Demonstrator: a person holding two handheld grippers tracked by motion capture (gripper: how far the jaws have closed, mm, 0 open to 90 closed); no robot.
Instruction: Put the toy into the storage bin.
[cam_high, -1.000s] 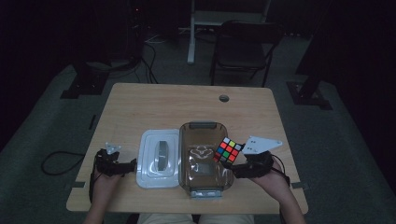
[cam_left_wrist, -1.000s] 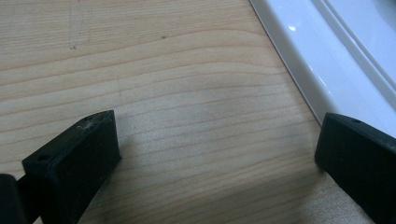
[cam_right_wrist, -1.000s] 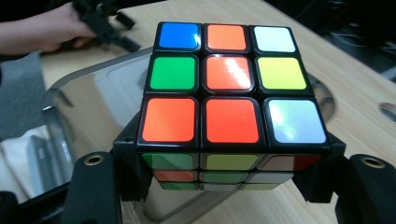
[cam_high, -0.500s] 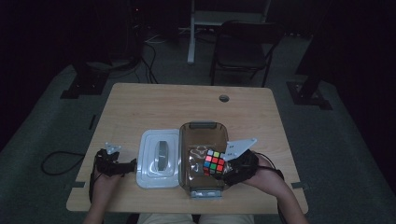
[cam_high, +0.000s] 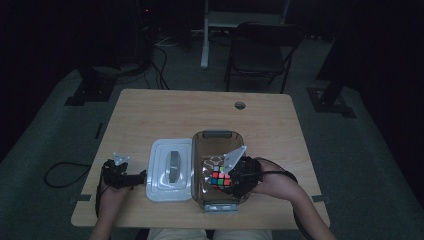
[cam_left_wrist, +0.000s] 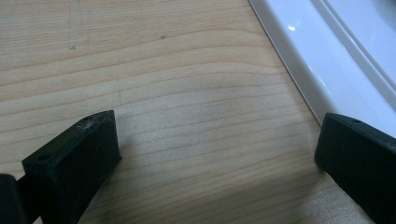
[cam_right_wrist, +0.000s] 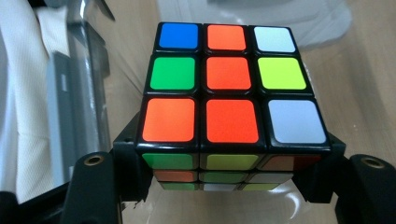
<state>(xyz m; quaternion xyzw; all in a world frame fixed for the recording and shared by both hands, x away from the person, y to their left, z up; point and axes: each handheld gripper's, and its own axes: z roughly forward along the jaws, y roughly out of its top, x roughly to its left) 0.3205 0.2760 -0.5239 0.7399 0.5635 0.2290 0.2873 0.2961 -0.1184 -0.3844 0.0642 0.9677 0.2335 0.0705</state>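
One wooden table (cam_high: 165, 112), carrying everything else. At its near edge, a clear brown container (cam_high: 220, 172), lid off. Just left of the container, touching it, a white lid (cam_high: 170, 170) lying flat. Above the container's open mouth, a colour cube (cam_high: 221, 178), clamped by its two sides between the jaws of the right gripper (cam_high: 235, 179), orange face toward the right gripper view. Further left of the container, beyond the lid, the left gripper (cam_left_wrist: 210, 154), jaws spread wide over bare wood, grasping nothing.
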